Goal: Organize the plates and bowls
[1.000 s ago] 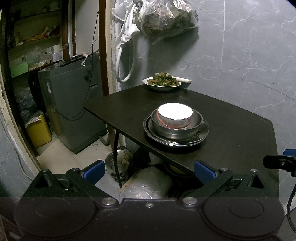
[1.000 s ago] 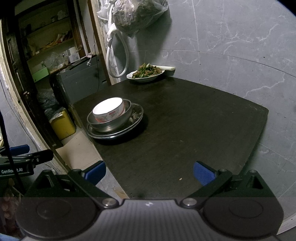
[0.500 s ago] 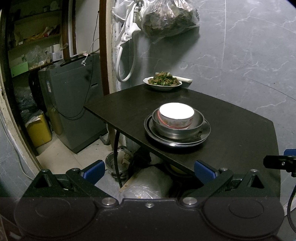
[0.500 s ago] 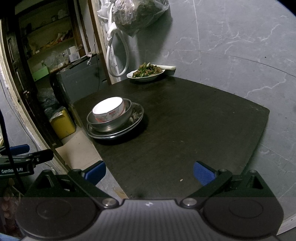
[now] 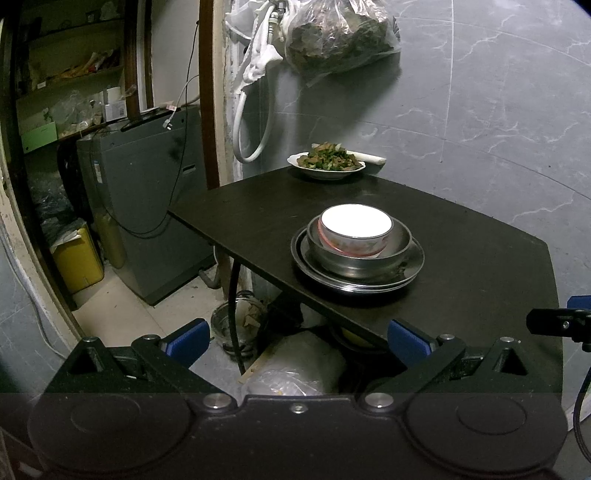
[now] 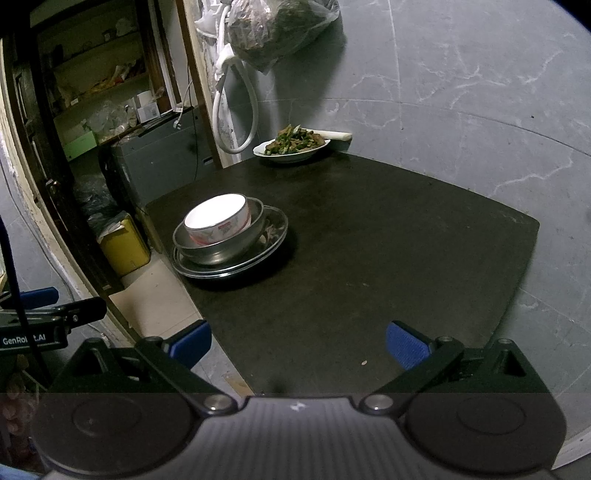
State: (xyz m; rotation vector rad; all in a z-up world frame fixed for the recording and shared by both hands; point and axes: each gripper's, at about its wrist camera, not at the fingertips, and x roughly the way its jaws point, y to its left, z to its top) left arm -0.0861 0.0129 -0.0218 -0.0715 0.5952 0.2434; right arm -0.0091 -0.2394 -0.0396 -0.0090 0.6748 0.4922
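With the white ceramic bowl nested in the steel bowl on stacked steel plates well ahead of both spread, empty jaws, left gripper and right gripper appear finished; retreat seems next.

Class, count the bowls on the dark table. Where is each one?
2: a white bowl nested inside a metal bowl, on stacked metal plates near the table's left edge. Others may hide beneath.

The table is looking like matt dark wood, a bit scuffed. The plates and the bigger bowl are showing shiny metal, the white bowl inside is looking like glossy ceramic. Far wall is looking like smooth grey marbled tile, with a crinkly clear plastic bag hanging there.
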